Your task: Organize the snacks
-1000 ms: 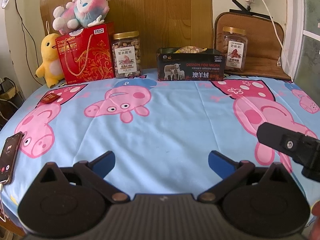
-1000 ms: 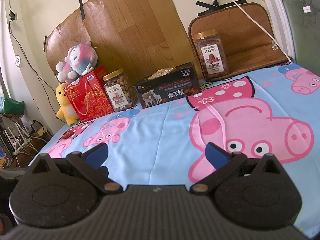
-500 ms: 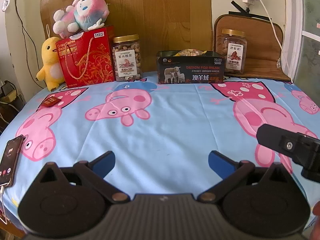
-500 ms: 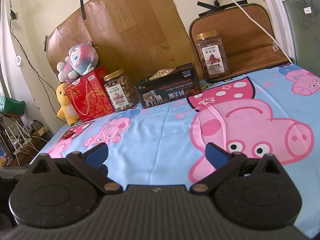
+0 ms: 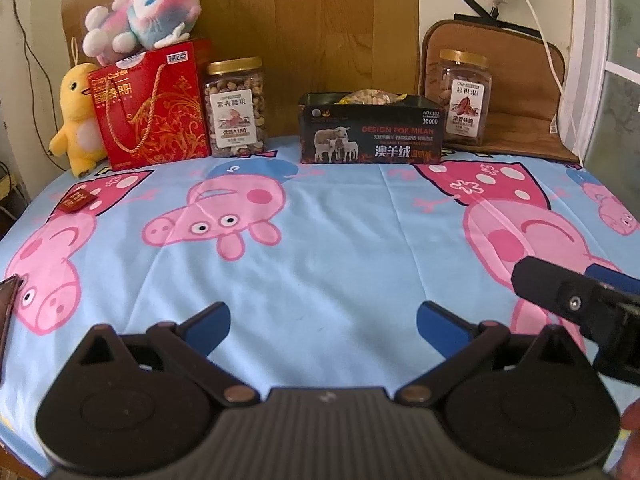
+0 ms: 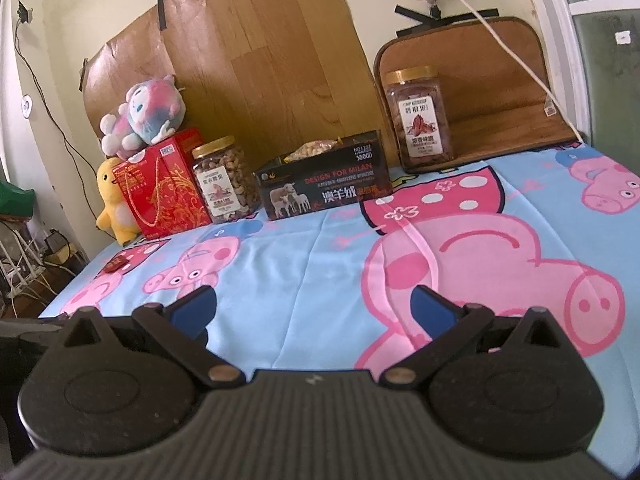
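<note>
Both claws spread and empty, left gripper (image 5: 323, 322) and right gripper (image 6: 313, 307) low over the tablecloth (image 5: 320, 248), snacks far back by the wall (pecan jar (image 6: 420, 114), cashew jar (image 5: 235, 107), black box (image 5: 372, 130)): long reach risks toppling a tall jar.

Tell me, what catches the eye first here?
The bright blue cartoon-pig tablecloth fills the view. Along the back stand a red gift box with a plush toy on top, two nut jars, and a black box between them.
</note>
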Available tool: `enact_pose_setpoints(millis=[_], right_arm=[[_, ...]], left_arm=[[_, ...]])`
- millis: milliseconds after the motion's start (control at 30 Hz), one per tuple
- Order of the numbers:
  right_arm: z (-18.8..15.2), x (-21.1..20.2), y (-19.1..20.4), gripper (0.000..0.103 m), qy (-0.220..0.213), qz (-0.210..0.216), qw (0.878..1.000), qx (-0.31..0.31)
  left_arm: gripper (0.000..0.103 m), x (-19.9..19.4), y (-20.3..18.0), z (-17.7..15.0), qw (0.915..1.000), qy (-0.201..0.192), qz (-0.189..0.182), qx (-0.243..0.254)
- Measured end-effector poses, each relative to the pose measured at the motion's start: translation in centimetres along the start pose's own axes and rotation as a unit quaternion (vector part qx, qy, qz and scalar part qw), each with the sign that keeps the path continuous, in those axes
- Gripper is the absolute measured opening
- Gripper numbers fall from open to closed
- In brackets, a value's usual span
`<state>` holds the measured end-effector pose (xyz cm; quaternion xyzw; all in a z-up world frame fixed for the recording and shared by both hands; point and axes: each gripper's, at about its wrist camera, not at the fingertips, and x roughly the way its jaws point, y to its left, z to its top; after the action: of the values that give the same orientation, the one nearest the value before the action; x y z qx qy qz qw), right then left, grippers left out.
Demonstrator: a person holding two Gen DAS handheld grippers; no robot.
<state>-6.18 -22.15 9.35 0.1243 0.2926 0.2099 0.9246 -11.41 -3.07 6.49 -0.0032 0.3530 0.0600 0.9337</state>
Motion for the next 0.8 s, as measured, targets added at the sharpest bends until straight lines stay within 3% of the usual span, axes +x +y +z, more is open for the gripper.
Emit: enact_pose_setpoints(millis=[800], right_arm=[[1.4,4.0,-2.0,0.103,0.020,-0.010,1.000,0.015]], left_arm=[[0.103,2.9,1.1,1.3,0.9997,-0.019,-0.011,-0.004]])
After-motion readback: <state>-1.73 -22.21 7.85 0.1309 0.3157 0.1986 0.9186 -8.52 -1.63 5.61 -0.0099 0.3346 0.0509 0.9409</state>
